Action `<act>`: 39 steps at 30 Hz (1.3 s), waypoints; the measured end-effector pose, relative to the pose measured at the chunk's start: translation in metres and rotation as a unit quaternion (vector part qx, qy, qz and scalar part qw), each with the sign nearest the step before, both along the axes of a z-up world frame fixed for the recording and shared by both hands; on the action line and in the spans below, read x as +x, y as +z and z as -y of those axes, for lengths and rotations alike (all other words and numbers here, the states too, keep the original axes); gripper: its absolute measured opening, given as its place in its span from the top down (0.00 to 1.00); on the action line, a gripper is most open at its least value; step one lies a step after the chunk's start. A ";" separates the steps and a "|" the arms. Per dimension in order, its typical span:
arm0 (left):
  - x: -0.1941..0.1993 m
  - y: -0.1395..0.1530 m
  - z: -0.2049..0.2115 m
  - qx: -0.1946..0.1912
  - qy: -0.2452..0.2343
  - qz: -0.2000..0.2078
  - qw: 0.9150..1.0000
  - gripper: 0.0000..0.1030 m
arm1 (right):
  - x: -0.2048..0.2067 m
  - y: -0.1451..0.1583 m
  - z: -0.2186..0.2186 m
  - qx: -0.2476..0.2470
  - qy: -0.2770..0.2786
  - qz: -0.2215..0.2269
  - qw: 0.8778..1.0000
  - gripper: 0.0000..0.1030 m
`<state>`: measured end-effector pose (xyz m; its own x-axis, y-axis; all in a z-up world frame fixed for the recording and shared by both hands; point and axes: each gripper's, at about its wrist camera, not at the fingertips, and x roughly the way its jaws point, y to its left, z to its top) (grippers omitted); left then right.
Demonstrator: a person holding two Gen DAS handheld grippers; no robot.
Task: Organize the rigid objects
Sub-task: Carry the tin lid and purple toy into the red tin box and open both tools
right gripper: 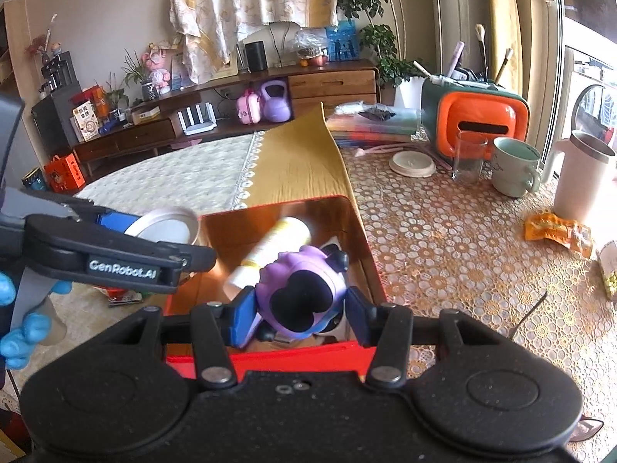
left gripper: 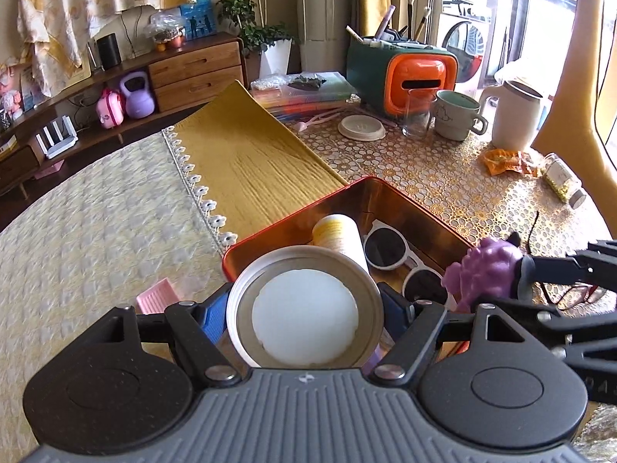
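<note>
My left gripper (left gripper: 304, 308) is shut on a round metal tin with a white disc inside (left gripper: 304, 305), held over the near left corner of the red metal box (left gripper: 270, 239). My right gripper (right gripper: 299, 308) is shut on a purple toy figure (right gripper: 297, 289) above the box's (right gripper: 347, 351) near edge; the same toy (left gripper: 486, 270) shows at the right of the left wrist view. Inside the box lie a white and yellow tube (left gripper: 339, 235) and white sunglasses (left gripper: 389, 250). The left gripper with its tin (right gripper: 166, 223) appears at the left of the right wrist view.
On the lace tablecloth stand a mug (left gripper: 459, 115), a glass (left gripper: 416, 115), a white jug (left gripper: 516, 115), a white lid (left gripper: 360, 127), an orange and green holder (left gripper: 416, 73), an orange wrapper (left gripper: 505, 162) and a small jar (left gripper: 563, 181). Red glasses (left gripper: 574, 293) lie right of the box.
</note>
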<state>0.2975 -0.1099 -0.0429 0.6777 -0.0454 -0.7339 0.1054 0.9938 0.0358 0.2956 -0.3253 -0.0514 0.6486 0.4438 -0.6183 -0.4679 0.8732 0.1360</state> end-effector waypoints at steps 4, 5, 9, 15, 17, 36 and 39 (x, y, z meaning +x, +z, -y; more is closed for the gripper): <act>0.018 -0.004 0.002 -0.011 0.009 -0.007 1.000 0.25 | 0.005 -0.006 -0.004 -0.005 0.004 -0.002 1.000 0.52; 0.022 -0.006 0.001 -0.011 0.012 -0.010 1.000 0.25 | 0.008 -0.007 -0.004 -0.006 0.005 -0.003 1.000 0.52; 0.038 -0.015 -0.001 -0.015 0.025 -0.016 0.999 0.25 | 0.014 -0.011 -0.009 -0.010 0.011 -0.005 1.000 0.52; 0.053 -0.025 -0.001 -0.019 0.031 -0.023 0.999 0.25 | 0.023 -0.019 -0.017 -0.016 0.021 -0.009 1.000 0.52; 0.056 -0.028 0.001 -0.018 0.029 -0.024 0.999 0.25 | 0.027 -0.021 -0.020 -0.018 0.021 -0.011 1.000 0.52; 0.075 -0.042 -0.012 -0.063 0.050 -0.030 0.996 0.25 | 0.051 -0.043 -0.047 -0.081 0.029 0.012 0.996 0.52; 0.076 -0.043 -0.017 -0.075 0.056 -0.033 0.995 0.25 | 0.051 -0.045 -0.047 -0.082 0.028 0.010 0.996 0.52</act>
